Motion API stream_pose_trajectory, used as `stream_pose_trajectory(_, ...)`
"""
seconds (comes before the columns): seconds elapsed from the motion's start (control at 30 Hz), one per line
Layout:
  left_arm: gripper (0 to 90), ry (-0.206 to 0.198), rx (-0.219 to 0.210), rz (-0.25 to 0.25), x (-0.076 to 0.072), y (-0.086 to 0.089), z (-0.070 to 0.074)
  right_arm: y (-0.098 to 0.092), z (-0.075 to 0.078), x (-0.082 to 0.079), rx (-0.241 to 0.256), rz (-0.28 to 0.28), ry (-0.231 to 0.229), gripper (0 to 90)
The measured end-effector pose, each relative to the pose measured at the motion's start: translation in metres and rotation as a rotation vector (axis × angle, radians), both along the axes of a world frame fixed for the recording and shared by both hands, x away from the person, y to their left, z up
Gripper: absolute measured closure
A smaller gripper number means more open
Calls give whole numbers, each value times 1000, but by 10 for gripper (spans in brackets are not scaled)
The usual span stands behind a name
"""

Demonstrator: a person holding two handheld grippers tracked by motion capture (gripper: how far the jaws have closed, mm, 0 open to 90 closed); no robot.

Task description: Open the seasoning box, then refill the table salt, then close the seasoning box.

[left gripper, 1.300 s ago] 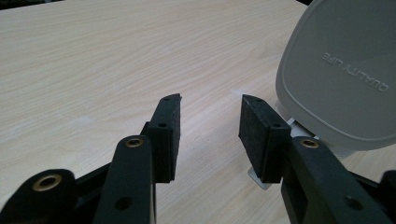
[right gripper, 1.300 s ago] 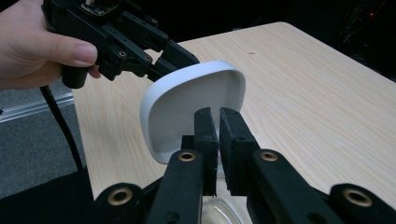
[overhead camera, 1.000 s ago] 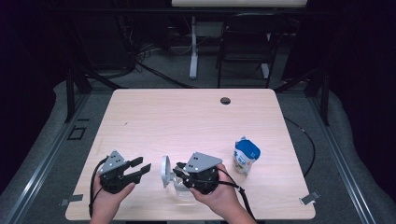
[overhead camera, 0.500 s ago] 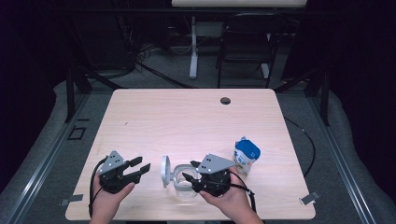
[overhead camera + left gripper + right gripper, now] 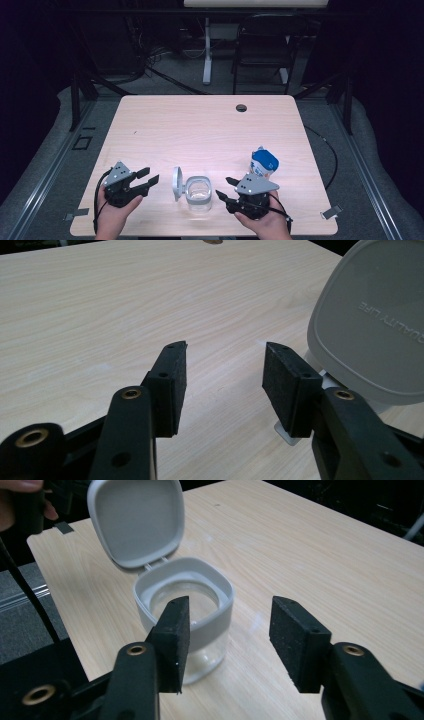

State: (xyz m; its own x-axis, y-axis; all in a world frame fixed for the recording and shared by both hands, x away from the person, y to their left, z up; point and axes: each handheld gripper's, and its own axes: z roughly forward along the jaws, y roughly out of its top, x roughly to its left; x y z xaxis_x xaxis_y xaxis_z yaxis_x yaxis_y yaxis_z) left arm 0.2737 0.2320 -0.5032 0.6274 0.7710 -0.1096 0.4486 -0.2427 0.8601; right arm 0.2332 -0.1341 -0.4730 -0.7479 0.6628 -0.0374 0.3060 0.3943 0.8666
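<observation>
Dark room, pale wood desk (image 5: 200,130). Jar (image 5: 198,193) upright near front edge, lid (image 5: 177,183) hinged open on its left, presumably ready for filling. Blue-capped bottle (image 5: 263,162) upright to its right. Left gripper (image 5: 145,181) beside lid, fingers (image 5: 172,385) wide, empty. Right gripper (image 5: 226,191) just beside jar, fingers (image 5: 175,637) wide, empty, aimed at jar wall.

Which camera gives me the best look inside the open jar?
The right gripper view: it looks down into the jar, showing its clear, seemingly empty inside, grey rim and raised lid. The high view shows the whole jar between the two tools, but small. The left gripper view shows the lid's outer face, not the inside.
</observation>
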Motion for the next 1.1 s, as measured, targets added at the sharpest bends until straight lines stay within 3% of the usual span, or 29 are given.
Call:
stream_pose_trajectory(0.1,518,1,5,0,1,0,-1,-10,-4,-4,9,2,13,518)
stream_pose_trajectory(0.23,522,5,11,0,1,0,-2,-22,-10,-8,-1,-21,5,533)
stream_pose_trajectory(0.43,519,6,12,4,1,2,-2,-40,-19,-12,27,-64,-11,525)
stream_pose_trajectory(0.67,520,3,17,4,1,2,-3,-55,-31,-11,26,-114,25,551)
stream_pose_trajectory(0.73,518,6,15,8,2,3,-2,-60,-32,-9,36,-113,48,542)
stream_pose_trajectory(0.87,518,4,17,9,4,3,-2,-66,-34,-10,39,-139,39,532)
stream_pose_trajectory(1.0,518,7,16,8,6,4,-4,-74,-35,-7,44,-150,79,494)
stream_pose_trajectory(1.1,518,13,23,10,6,4,-5,-79,-37,-7,25,-160,84,486)
